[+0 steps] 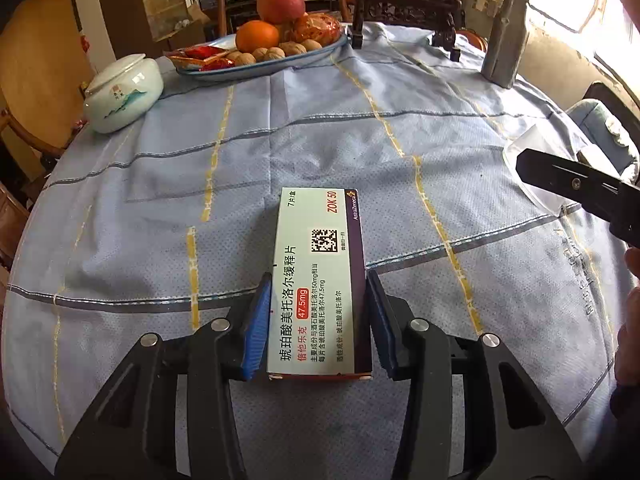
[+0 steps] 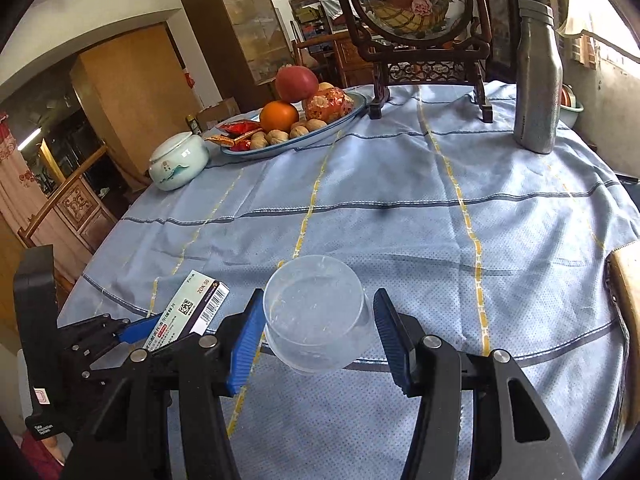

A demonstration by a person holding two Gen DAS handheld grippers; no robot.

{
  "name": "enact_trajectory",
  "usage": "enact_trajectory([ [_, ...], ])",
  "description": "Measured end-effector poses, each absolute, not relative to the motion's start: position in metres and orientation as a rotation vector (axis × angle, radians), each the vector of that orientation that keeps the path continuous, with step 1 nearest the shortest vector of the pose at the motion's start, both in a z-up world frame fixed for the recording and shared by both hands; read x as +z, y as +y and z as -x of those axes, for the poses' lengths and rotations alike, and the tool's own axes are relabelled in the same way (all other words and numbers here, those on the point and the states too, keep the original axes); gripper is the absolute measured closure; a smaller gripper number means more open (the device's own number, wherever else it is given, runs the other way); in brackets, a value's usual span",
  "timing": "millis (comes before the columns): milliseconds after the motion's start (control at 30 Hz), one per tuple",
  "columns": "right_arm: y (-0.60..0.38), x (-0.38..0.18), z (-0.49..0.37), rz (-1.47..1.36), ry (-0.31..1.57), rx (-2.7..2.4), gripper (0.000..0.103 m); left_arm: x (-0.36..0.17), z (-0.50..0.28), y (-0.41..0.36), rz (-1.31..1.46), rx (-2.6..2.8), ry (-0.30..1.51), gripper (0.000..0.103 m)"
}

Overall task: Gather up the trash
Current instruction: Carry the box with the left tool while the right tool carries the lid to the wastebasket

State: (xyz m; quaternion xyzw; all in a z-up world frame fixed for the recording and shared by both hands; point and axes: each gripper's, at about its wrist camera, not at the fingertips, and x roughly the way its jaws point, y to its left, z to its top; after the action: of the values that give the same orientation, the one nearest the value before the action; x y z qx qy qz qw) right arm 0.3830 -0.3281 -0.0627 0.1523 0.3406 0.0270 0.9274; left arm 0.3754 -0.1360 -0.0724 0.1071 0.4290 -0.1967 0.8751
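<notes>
A white medicine box (image 1: 316, 240) with printed text and a purple edge sits between the blue pads of my left gripper (image 1: 319, 276), which is shut on its long sides just above the blue tablecloth (image 1: 160, 208). In the right wrist view the same box (image 2: 192, 308) shows at the lower left, with the left gripper's blue finger (image 2: 138, 326) against it. My right gripper (image 2: 320, 294) is shut on a clear plastic cup (image 2: 316, 320), its pads against the cup's sides. In the left wrist view that cup (image 1: 532, 160) shows at the right edge behind the right gripper's black body (image 1: 576, 188).
At the far side stand a plate of fruit and walnuts (image 2: 296, 120), a pale lidded ceramic jar (image 2: 178, 160), a grey metal bottle (image 2: 536, 80) and a framed embroidery on a dark wooden stand (image 2: 412, 8). A wooden chair back (image 2: 628, 312) is at the right table edge.
</notes>
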Motion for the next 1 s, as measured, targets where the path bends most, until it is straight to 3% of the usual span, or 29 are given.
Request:
enact_trajectory([
  [367, -0.316, -0.042, -0.364, -0.304, 0.621, 0.143, 0.048, -0.016, -0.324, -0.069, -0.033, -0.373, 0.773, 0.057],
  [1000, -0.193, -0.001, -0.234, -0.212, 0.394, 0.463, 0.049, 0.024, -0.128, 0.069, 0.087, -0.058, 0.575, 0.058],
])
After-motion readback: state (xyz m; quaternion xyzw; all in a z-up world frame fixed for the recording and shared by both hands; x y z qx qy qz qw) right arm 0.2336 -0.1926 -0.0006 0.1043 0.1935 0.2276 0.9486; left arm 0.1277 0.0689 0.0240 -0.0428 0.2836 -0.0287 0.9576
